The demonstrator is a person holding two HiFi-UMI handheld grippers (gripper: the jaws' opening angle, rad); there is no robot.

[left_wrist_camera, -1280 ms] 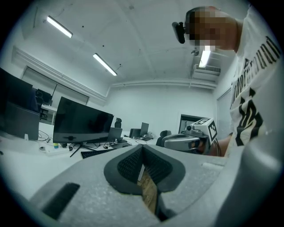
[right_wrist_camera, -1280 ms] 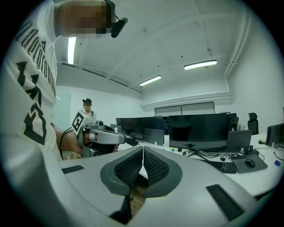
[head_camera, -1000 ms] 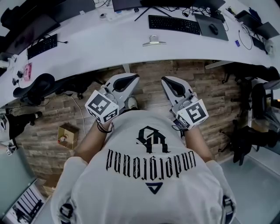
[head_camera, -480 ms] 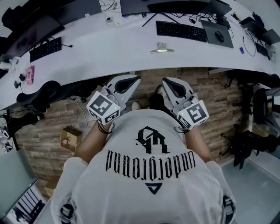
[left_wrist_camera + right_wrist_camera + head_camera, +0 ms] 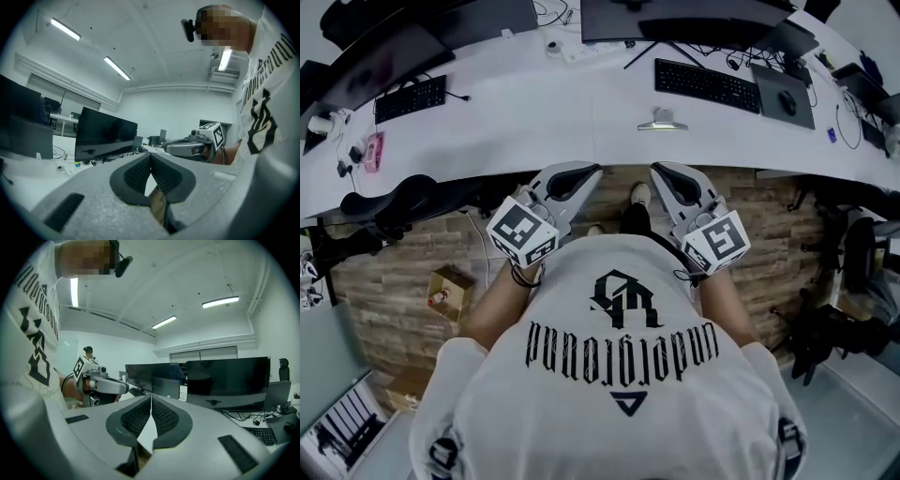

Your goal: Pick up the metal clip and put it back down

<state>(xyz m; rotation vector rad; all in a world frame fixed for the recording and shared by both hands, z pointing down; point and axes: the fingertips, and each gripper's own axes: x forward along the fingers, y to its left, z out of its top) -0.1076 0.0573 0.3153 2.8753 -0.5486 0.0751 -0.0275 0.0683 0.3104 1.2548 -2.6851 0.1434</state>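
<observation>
Silver metal clip [image 5: 662, 121] lies on the white desk [image 5: 534, 103], well apart from the left gripper [image 5: 581, 175] and right gripper [image 5: 664, 176], whose fingers are pressed together, empty.

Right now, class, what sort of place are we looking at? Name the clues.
Probably an open-plan office or computer lab: a long white desk carries black keyboards and wide monitors, with office chairs beside it.

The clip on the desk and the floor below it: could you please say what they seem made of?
The clip looks like bare metal: silvery grey with a pale sheen. The floor looks like wood or wood-look planking: short, mottled brown boards, matte.
</observation>
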